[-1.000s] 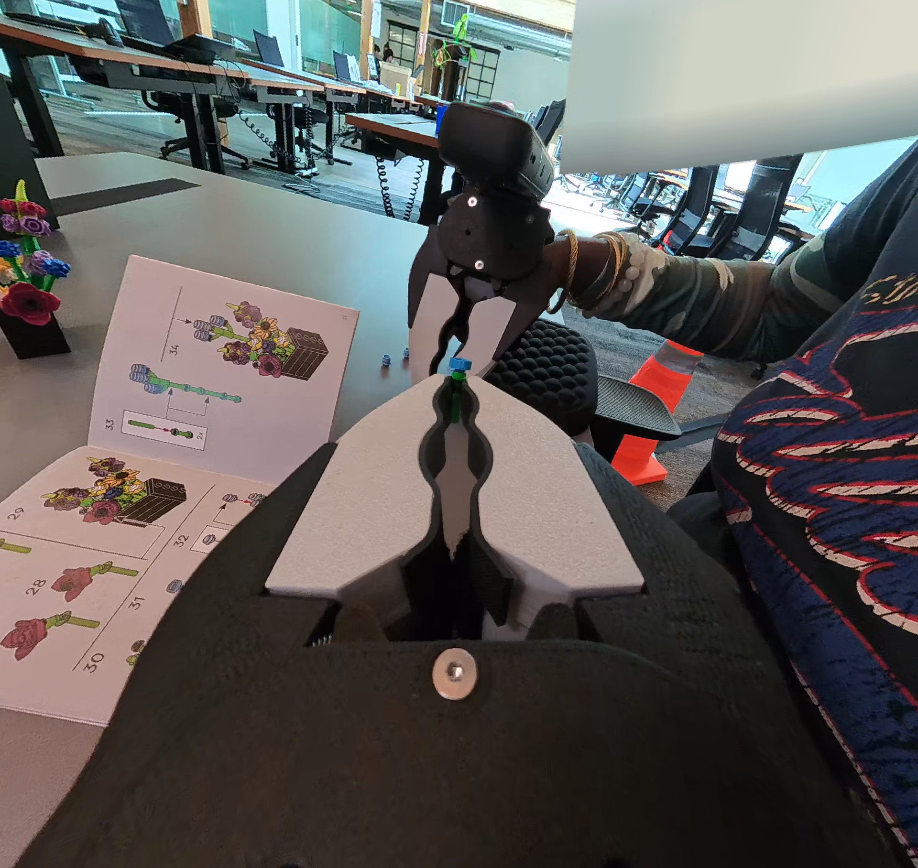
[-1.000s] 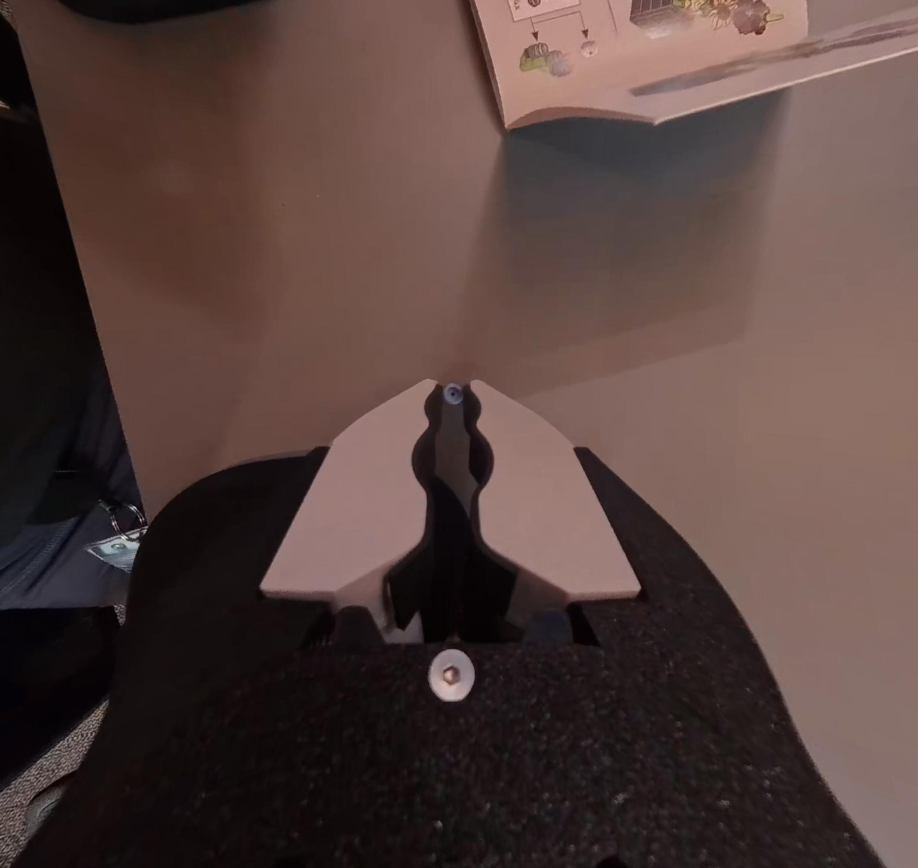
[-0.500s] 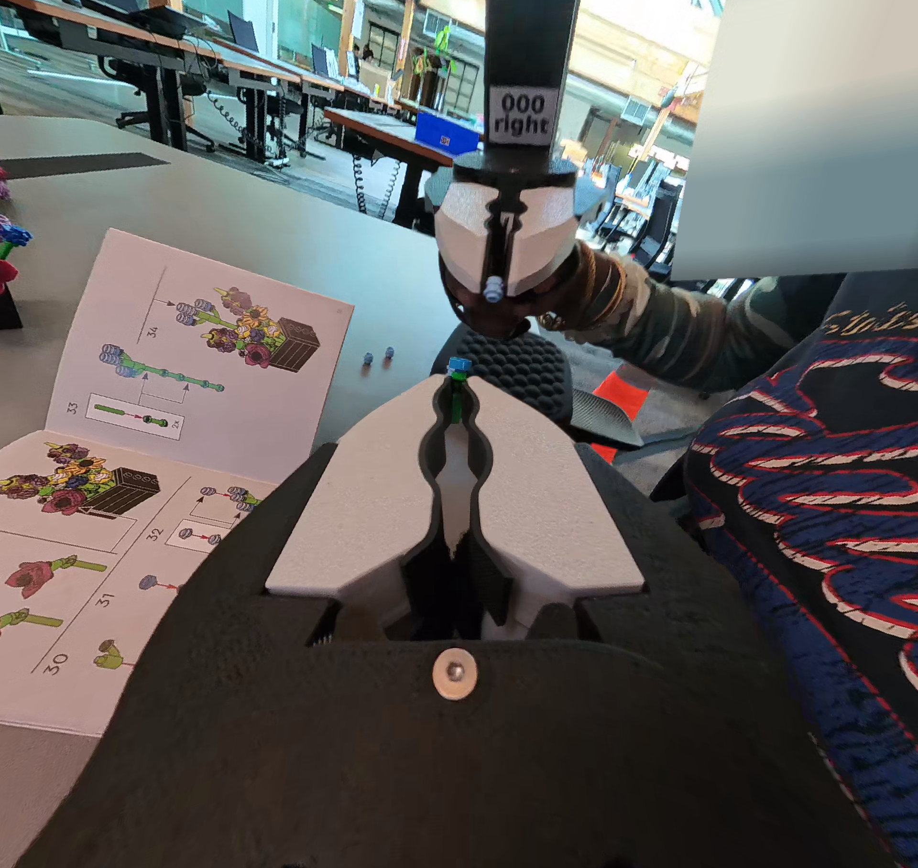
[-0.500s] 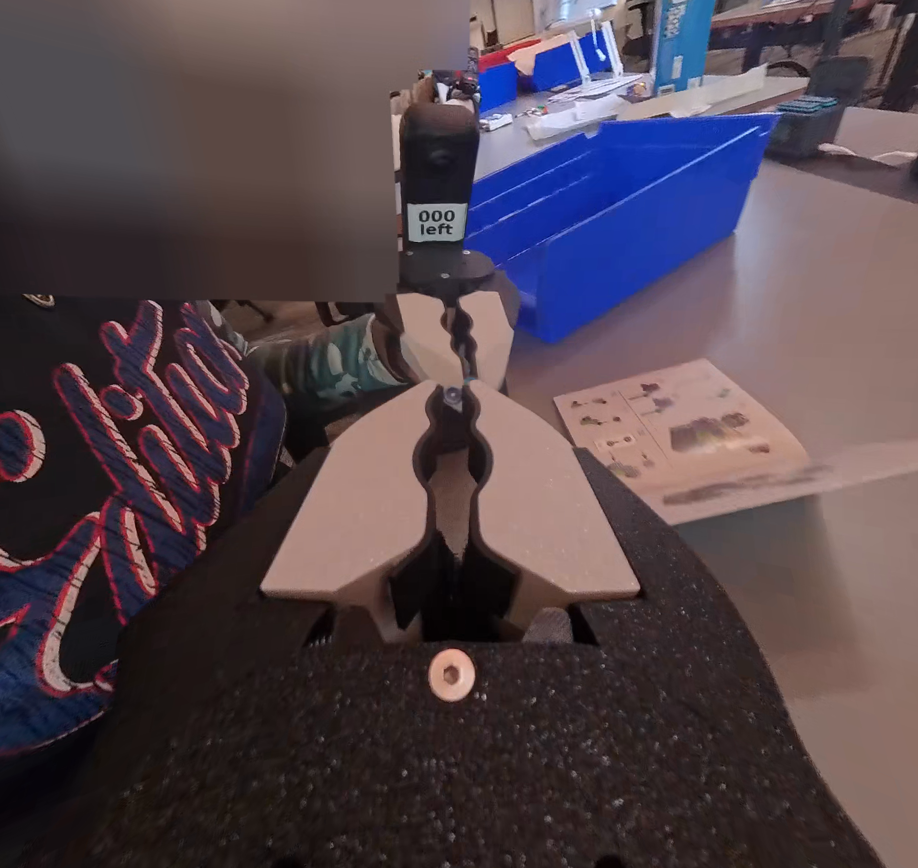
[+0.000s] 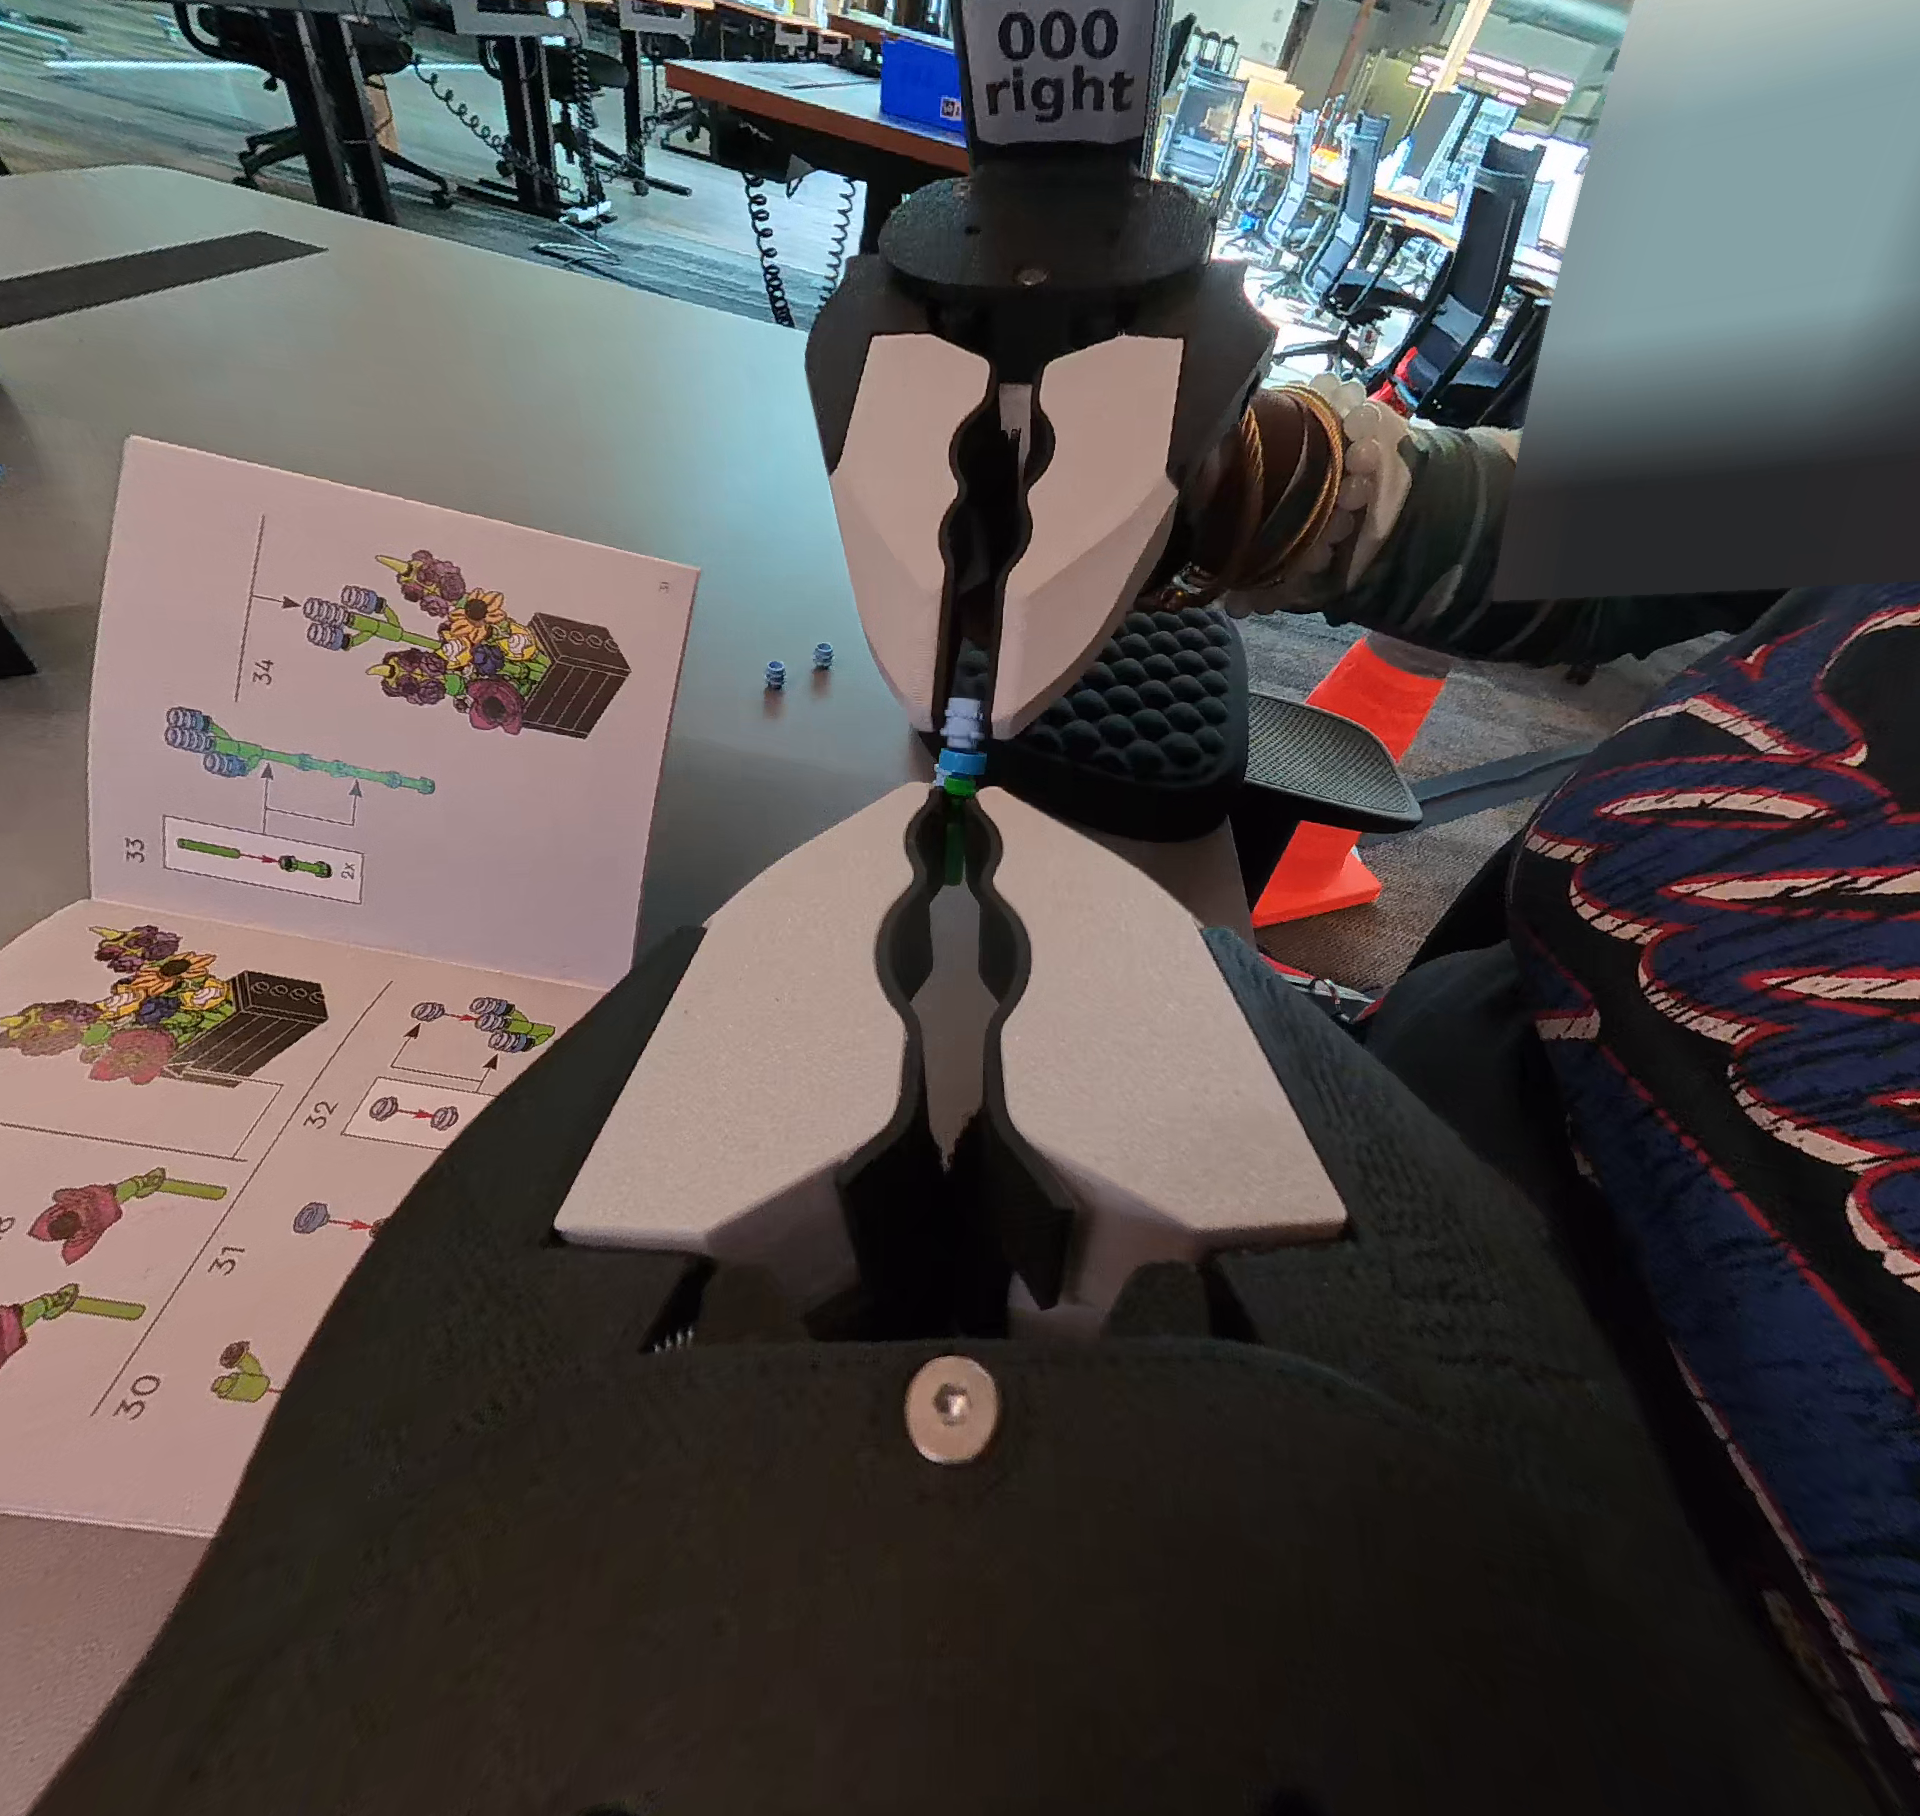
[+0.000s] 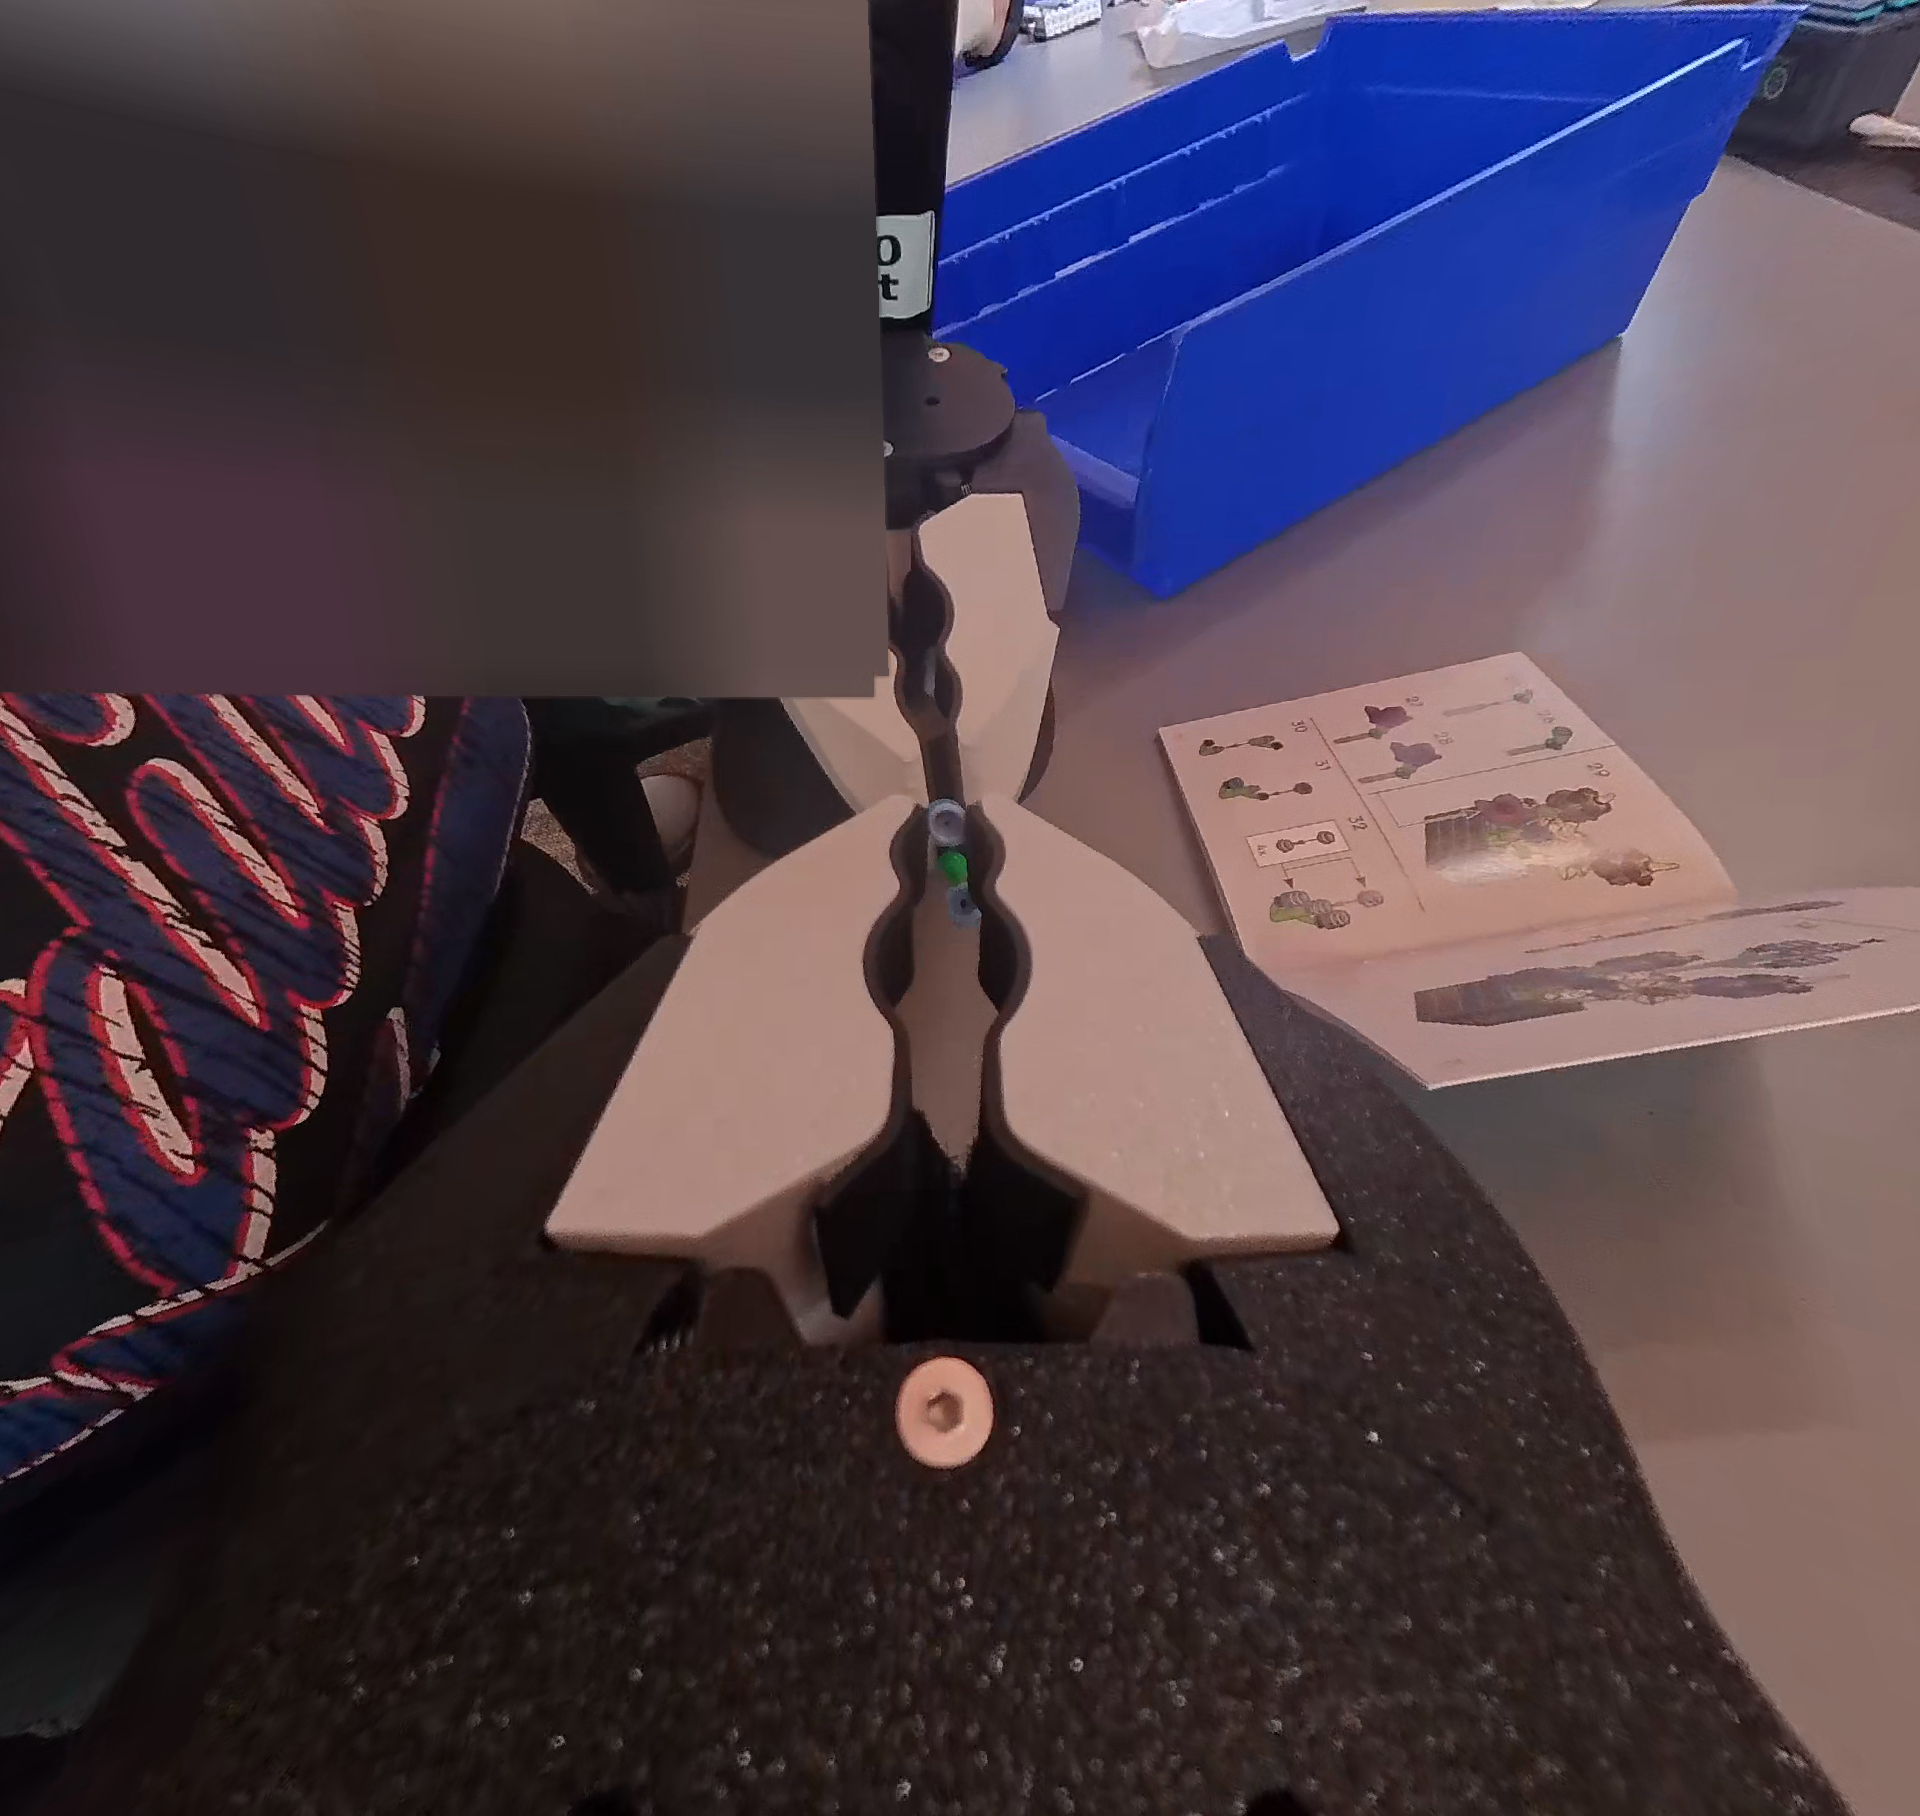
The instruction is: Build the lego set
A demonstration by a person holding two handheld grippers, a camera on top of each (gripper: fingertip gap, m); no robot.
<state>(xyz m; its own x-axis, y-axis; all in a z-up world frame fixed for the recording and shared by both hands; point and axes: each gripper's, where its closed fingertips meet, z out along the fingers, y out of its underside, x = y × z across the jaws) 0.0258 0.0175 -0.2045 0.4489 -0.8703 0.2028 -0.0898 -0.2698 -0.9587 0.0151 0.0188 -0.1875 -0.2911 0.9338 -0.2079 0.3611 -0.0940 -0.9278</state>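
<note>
The left tongs (image 5: 956, 795) are closed on a thin green lego stem (image 5: 954, 847), which protrudes from their tips and carries a blue round stud (image 5: 958, 764) at its exposed end. The right tongs (image 5: 964, 717) face them tip to tip, closed on a pale blue round piece (image 5: 962, 722) that sits touching the top of the blue stud; whether it is seated cannot be determined. Both tools are held above the near edge of the grey tabletop (image 5: 499, 395). In the right wrist view the right tongs (image 6: 945, 816) show the pale piece (image 6: 943, 818) at their tips, with the green stem (image 6: 952, 867) just beyond and the left tongs (image 6: 940, 779) directly opposite. An open instruction booklet (image 5: 384, 686) lies flat on the tabletop to the left of the left tongs, its pages showing flower assembly steps. Two small blue loose studs (image 5: 798, 667) rest on the tabletop just beyond the booklet's right edge, near each other but apart. A blue plastic bin (image 6: 1382, 249) stands farther off on the tabletop, beyond the booklet (image 6: 1455, 831). The person's sleeve and bracelets (image 5: 1299, 478) show behind the right tool.
</note>
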